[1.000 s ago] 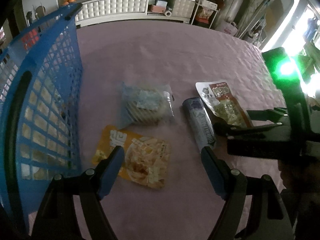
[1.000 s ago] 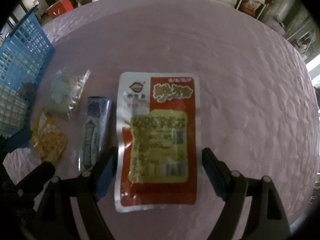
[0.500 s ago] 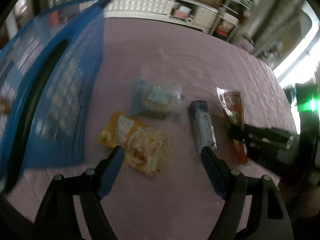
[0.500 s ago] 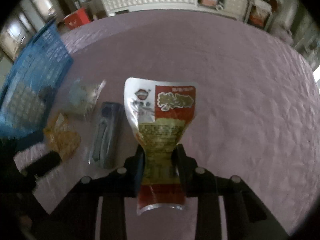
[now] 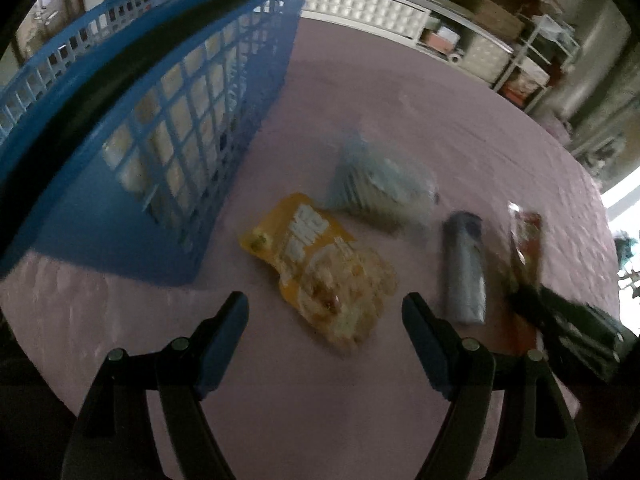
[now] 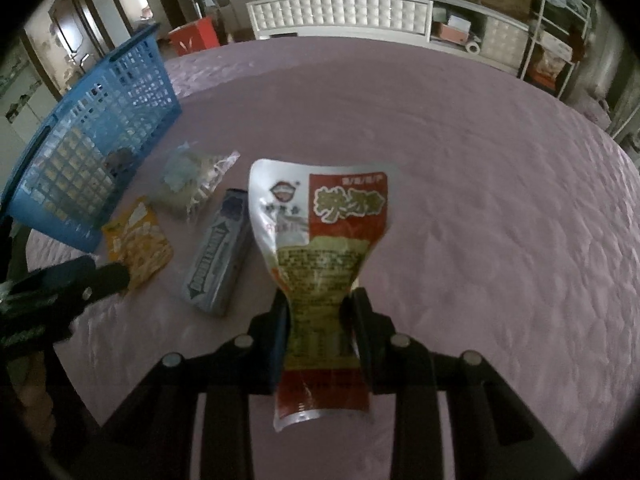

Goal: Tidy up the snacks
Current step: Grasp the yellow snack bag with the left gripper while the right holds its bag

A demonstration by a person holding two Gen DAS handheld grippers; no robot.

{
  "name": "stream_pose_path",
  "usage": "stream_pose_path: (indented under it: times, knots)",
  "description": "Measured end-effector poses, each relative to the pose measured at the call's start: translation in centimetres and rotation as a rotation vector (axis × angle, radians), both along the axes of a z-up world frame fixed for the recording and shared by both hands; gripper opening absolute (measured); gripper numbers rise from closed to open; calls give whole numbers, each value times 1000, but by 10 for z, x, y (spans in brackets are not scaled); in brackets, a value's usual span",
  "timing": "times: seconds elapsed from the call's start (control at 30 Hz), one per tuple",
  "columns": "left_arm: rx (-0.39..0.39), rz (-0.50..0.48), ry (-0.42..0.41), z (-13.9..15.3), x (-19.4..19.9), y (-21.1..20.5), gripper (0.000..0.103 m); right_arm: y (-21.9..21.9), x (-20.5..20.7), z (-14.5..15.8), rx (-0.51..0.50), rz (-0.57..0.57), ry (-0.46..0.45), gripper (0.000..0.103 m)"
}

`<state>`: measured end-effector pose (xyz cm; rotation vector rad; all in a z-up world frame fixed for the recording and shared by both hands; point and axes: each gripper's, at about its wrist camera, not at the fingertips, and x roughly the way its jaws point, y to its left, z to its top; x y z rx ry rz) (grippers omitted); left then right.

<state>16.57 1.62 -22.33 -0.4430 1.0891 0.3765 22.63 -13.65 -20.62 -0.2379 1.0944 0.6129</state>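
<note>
My right gripper (image 6: 318, 320) is shut on a red and white snack packet (image 6: 320, 224), pinched at its waist and lifted off the purple tablecloth (image 6: 480, 200). Left of it lie a grey-blue bar packet (image 6: 218, 256), a clear bag of biscuits (image 6: 192, 180) and a yellow snack pouch (image 6: 136, 240). My left gripper (image 5: 324, 320) stands open just above the yellow pouch (image 5: 320, 264), which lies ahead of its fingertips. The bar packet (image 5: 464, 268) and clear bag (image 5: 380, 184) lie beyond. The red packet (image 5: 524, 240) shows edge-on at the right in the left wrist view.
A blue lattice basket (image 5: 160, 92) stands at the left of the snacks; it also appears at the far left as the basket (image 6: 92, 144). A white tufted cabinet (image 6: 340, 12) and shelves line the back of the room. The table's near edge lies close below both grippers.
The right gripper closed on the red packet and raised it, crumpling its middle. The left gripper rolled and drifted toward the yellow pouch, with the basket now looming larger.
</note>
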Motion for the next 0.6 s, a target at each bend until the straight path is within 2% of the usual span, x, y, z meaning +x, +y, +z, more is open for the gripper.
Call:
stream_pose_path:
  times: [0.17,0.27,0.33,0.37,0.43,0.53,0.6]
  knots:
    - [76,51,40,-5,25,1,77,1,3,3,-6,24,-4,35]
    - [99,84,65,-8,37,4,77,3,4,4,-11,28,-7,35]
    - [133,97,113,-14,45,1,79,4,4,4,-8,28,-4,35]
    - [131,116,108,-13,45,1,78,4,5,4,-6,28,-3,35]
    - [111,133,109,-12,48,2,71,4,6,5,2,28,3,35]
    - [111,125,110,-7,49,0,47,5,7,7,19,34,16,35]
    - [97,109,108,-6,47,0,41,6,6,9,35,33,27,35]
